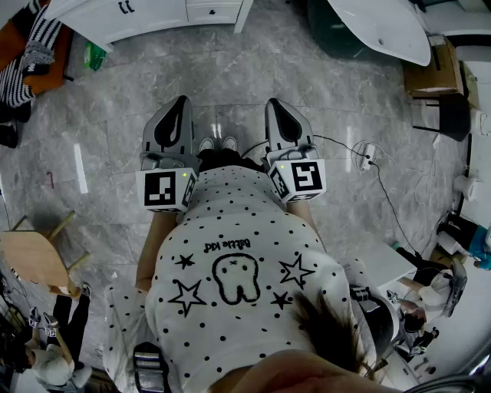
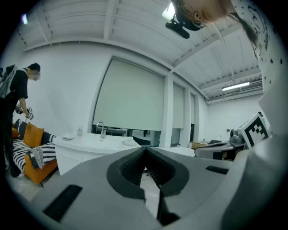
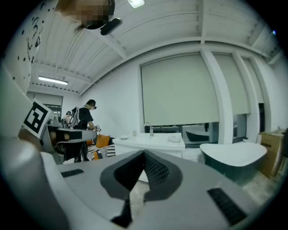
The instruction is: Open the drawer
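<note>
- The floor (image 1: 230, 69) is grey, marble-look tile, glossy, with a white cable (image 1: 360, 153) lying at 3 o'clock in the head view.
- The room has white walls, a ribbed white ceiling and a big window with drawn blinds (image 3: 193, 94).
- A white tub (image 1: 383, 27) stands at 1 o'clock, a cardboard box (image 1: 433, 73) at 2, a wooden stool (image 1: 34, 257) at 8 and an orange sofa (image 1: 46, 54) at 10.
- The person's dotted shirt (image 1: 238, 253) bears stars, a tooth outline and a short line of print too small to read.
- A white cabinet (image 1: 146, 23) with a tap on top stands at 11 o'clock, well apart from the person.
- The drawer (image 1: 215, 11) sits in its front, white with a small dark handle, flush and closed.
- The left gripper (image 1: 181, 104) has its jaws together on nothing.
- The right gripper (image 1: 275, 104) is likewise closed and empty; both point towards 12 o'clock.
</note>
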`<state>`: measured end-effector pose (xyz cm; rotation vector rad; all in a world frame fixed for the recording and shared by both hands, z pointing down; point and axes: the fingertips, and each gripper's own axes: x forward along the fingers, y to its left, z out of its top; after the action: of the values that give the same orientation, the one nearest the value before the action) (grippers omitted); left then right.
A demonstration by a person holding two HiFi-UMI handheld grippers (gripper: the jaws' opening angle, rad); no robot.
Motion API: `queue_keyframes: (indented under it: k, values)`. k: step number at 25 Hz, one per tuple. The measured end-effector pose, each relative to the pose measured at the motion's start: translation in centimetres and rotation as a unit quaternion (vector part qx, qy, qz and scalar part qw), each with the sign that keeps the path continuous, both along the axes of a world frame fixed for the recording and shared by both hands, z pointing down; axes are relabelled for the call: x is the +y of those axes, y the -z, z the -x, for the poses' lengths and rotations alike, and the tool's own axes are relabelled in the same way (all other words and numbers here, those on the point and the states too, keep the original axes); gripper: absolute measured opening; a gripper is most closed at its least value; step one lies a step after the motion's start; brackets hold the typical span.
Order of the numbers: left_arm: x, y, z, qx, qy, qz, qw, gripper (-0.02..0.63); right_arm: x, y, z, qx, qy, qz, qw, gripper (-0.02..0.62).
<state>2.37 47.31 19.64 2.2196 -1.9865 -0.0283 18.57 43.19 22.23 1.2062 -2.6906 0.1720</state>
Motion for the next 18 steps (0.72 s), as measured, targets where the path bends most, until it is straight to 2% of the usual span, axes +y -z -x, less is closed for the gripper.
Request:
queue_keyframes:
  k: [18]
  values:
    - [-0.6,-0.3,1.3,0.009,0.009,0.002,0.9999,0.003,-0.3,-0.2,0.8,0.004,0.006,0.001,1.0,0.014]
